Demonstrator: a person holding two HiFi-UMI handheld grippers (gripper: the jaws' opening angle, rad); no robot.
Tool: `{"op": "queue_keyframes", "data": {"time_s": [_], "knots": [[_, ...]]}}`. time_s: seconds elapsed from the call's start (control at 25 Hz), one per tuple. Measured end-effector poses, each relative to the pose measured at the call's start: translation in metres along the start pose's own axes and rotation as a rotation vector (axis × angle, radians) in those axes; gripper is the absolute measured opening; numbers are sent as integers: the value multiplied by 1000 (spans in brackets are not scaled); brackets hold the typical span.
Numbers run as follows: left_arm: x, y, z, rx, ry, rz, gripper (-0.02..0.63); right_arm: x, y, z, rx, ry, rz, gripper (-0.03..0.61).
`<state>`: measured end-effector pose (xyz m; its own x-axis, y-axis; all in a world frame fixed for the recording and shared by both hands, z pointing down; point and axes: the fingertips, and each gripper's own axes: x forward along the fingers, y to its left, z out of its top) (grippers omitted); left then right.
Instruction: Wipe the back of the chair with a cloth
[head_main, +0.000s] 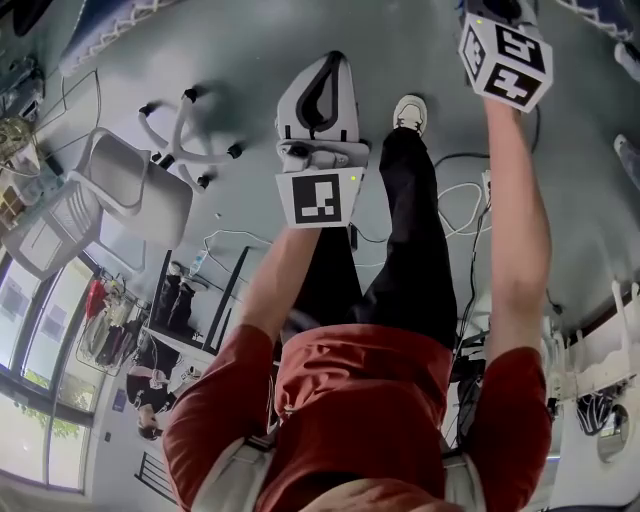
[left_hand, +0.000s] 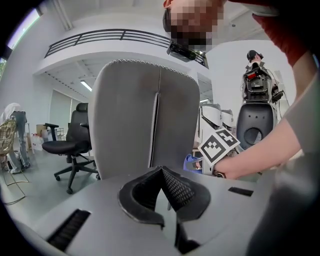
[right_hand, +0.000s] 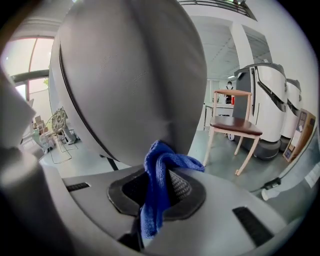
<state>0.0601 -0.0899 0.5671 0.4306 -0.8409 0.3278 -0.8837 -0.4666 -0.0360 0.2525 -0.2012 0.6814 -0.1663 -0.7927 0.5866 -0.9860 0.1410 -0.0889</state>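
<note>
**Blue cloth pinched at the grey chair back**

The cloth (right_hand: 152, 200) was a bright blue, nubby rag, bunched into a thick fold. The right gripper (right_hand: 167, 172) had its fingers closed on it. One loop of the cloth rose above the fingertips, and a tail hung down below them. The top of that loop sat right at the chair back (right_hand: 130, 75), though whether it touched could not be told.

The chair back was a smooth, pale grey shell with a rounded top, and it filled most of the right gripper view just beyond the fingers. In the left gripper view it stood upright, with a narrow vertical slit down its middle and a stitched upper rim.

The left gripper (left_hand: 162, 172) had its fingers pressed together with nothing between them. It was near the chair back and apart from it. At the right edge of the chair back, a hand (left_hand: 232, 167) held the right gripper's marker cube, with a scrap of blue beside it.

Farther off, a black office chair (left_hand: 70, 145) stood on the floor to the left of the chair back. To its right were a wooden chair (right_hand: 235, 125) with a brown seat and, behind that, white machine housings (right_hand: 270, 100).
</note>
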Motion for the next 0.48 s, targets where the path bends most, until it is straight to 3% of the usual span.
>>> {"op": "queue_keyframes", "data": {"time_s": [0.24,0.48], "knots": [[-8,11,-1,-17,-10,15,14,4,11,-3,35,11,-8,51],[-26,46,4,-34,-21,66,14,19,60,11,-14,17,43,51]]}}
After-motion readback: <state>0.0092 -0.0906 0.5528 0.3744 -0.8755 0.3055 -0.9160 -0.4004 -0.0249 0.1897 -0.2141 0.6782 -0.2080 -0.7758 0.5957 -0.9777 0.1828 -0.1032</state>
